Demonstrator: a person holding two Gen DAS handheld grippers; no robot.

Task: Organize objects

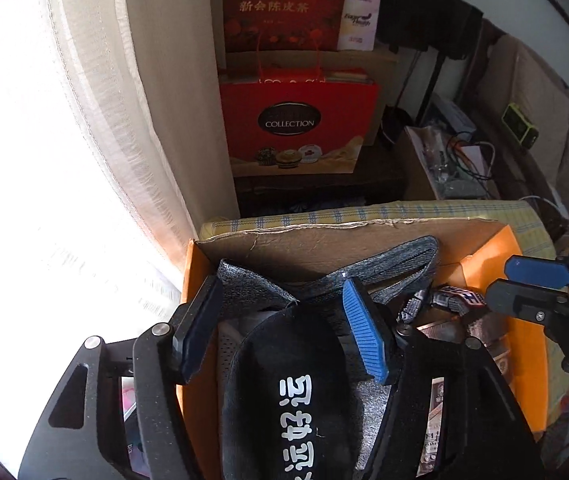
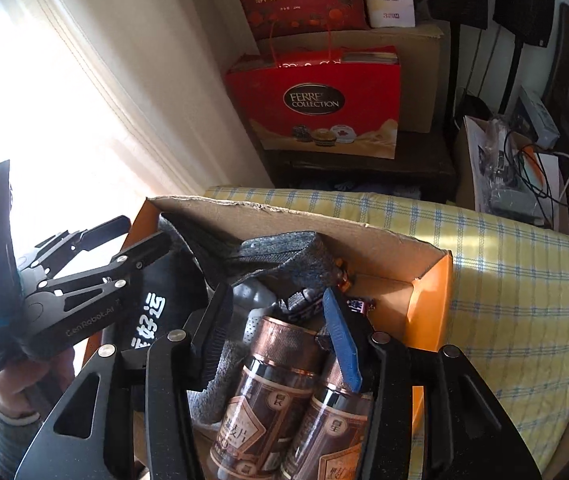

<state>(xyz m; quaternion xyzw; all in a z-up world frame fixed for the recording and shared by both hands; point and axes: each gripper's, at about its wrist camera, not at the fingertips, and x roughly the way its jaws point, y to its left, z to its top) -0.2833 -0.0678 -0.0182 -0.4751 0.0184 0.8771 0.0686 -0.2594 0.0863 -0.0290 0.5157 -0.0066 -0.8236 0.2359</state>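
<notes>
While both claws hang over the box, neither grips anything. Partly open, the left claw has the black sock below and between its fingers, the pads clear of it; that sock lies at the box's left side on a grey sock. To the right, the right claw, also partly open, stands above two copper-lidded jars, side by side at the near right of the box, without clamping them. Under the box lies a yellow checked bed. Red gift bags stand far behind.
</notes>
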